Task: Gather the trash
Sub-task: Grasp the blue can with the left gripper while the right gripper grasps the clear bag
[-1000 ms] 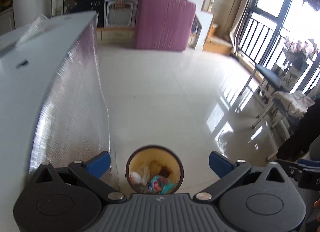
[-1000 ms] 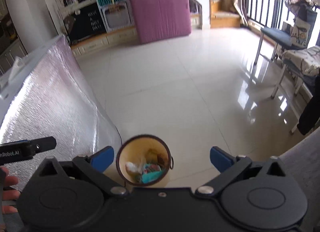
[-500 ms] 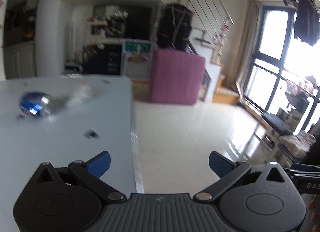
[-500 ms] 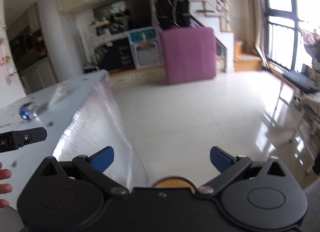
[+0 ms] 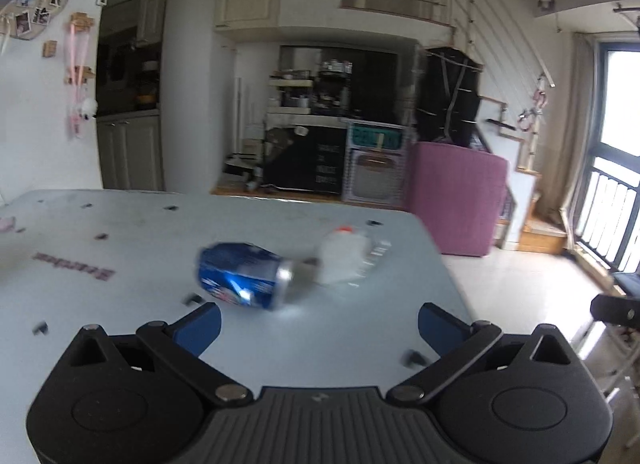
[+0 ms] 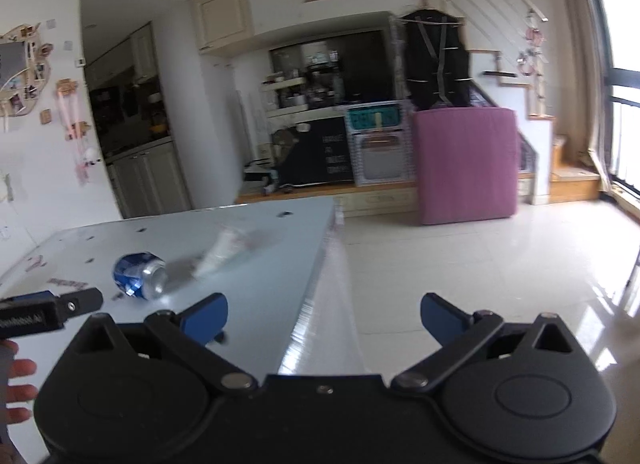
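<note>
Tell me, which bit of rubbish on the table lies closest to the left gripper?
The blue can, lying on its side just ahead of the open left gripper. The clear plastic bottle lies farther back, beyond it.

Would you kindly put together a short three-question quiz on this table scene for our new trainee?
1. True or false: the blue can stands upright on the table.
2. Multiple choice: what lies just right of the can in the left wrist view? A) a glass jar B) a clear plastic bottle with an orange cap C) a paper cup
3. Fill in: both the left gripper and the right gripper are ____ and hold nothing.

Key: 1 false, it lies on its side; 2 B; 3 open.
</note>
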Motion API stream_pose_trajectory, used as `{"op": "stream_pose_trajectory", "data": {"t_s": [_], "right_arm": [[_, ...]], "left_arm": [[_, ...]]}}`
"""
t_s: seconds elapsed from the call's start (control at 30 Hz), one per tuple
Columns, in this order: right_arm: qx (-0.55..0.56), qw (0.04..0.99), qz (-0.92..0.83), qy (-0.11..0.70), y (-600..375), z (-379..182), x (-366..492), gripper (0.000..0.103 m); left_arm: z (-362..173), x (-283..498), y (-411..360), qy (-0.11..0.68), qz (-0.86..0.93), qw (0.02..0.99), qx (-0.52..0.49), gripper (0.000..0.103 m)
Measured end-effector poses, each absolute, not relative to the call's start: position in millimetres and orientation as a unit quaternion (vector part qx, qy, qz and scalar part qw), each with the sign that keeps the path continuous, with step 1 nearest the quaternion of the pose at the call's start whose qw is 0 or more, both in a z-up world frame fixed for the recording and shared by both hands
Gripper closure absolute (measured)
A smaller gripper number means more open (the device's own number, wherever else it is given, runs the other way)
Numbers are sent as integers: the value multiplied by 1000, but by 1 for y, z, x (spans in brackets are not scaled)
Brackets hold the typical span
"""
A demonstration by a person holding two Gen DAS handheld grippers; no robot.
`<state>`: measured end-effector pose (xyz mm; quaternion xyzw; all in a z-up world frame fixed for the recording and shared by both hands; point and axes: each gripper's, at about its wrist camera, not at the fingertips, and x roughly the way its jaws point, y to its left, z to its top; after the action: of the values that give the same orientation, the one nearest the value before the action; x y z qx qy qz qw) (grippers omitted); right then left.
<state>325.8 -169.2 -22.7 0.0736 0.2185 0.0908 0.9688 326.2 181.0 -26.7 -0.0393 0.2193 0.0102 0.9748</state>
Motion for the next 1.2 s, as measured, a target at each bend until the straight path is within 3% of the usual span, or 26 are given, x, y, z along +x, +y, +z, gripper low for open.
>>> {"op": "stream_pose_trajectory", "data": {"t_s": [0.37,0.53,0.73,1.0,1.1,1.2], "right_arm": [[91,957,124,244,-79,-38,441,0],[130,944,136,273,-56,-56,492,0],[211,918,151,299,-39,-83,545,1],[228,910,157,309,-17,-102,577,18],[222,909,162,312,-8,-105,584,37],[220,907,161,322,-6,-108,588,60]], "left_arm": [[-58,415,257,264,31,948,-173,0],[-90,444,284,284,30,906,-314,0],[-118,455,302,243,37,852,-463,0],[-121,474,304,227,38,804,-549,0],[-119,480,302,232,51,782,-576,0],[-122,484,304,240,65,751,-611,9]]}}
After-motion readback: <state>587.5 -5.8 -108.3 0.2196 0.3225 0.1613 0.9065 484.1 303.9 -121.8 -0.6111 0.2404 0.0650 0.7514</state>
